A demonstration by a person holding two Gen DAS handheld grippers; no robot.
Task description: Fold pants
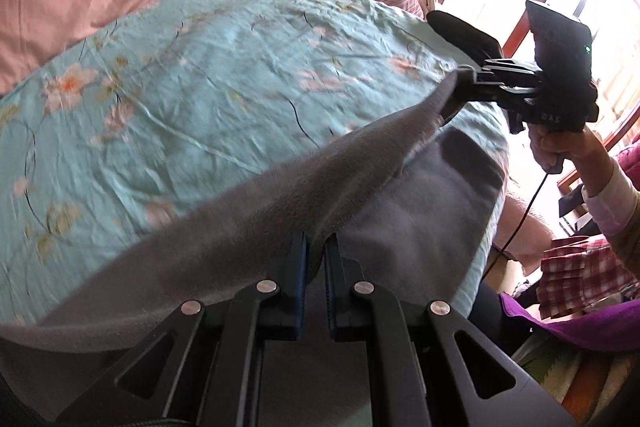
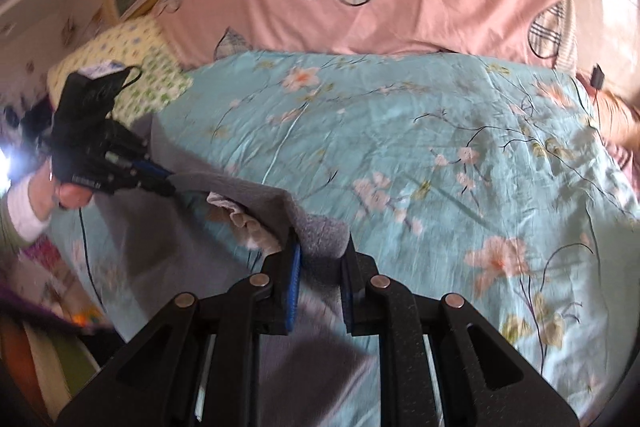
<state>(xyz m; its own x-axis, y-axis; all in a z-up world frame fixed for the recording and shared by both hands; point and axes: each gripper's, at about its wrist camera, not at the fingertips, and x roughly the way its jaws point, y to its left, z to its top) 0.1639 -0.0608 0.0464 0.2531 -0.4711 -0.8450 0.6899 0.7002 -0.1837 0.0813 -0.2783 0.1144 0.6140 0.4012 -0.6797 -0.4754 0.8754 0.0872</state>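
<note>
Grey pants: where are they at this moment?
The grey pants hang stretched between the left claw and right claw, lifted over the near edge of the teal floral bedspread.

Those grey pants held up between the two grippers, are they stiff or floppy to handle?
Probably floppy: the grey pants sag between the left hand-held gripper and right hand-held gripper. The fuzzy, fleece-like surface suggests they are not slippery. They look thick, so likely bulky when folded.

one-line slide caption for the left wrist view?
Left gripper and right gripper each pinch an edge of the grey pants, lifted over a floral blue bedspread.
</note>
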